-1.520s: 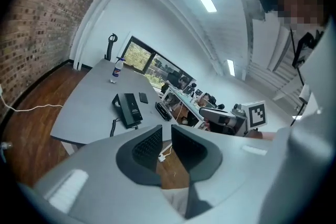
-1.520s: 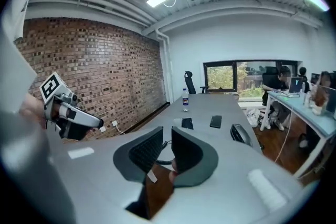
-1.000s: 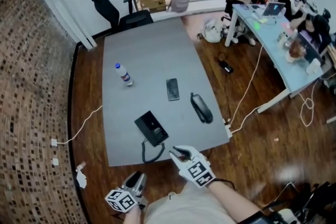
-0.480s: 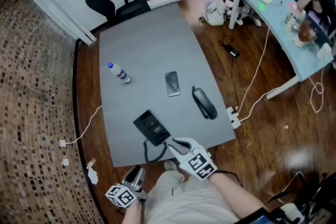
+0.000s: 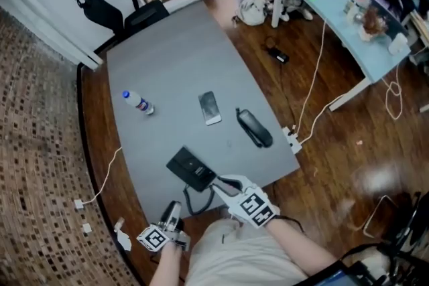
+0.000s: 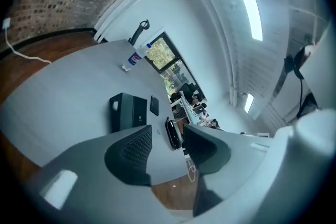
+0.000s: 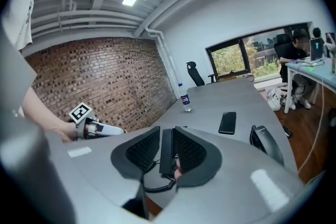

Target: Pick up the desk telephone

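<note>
We see the left gripper (image 5: 173,211) off the near edge of the table (image 5: 174,63), jaws approx. half apart, just been opening, nothing betw. them. The telephone base (image 5: 190,167) lies flat near that edge, its coiled cord (image 5: 194,201) looping past it. The right gripper (image 5: 220,185) has narrow jaws pressed on the base's near corner. The handset (image 5: 254,128) lies apart, further right.

I see a grey table (image 5: 174,63); a water bottle (image 5: 139,103) stands toward its far left; a smartphone (image 5: 210,108) lies mid-table, a black handset (image 5: 253,128) just right of it. The black telephone base (image 5: 191,168) lies by my near edge; its coiled cord (image 5: 191,201) hangs over that edge.
</note>
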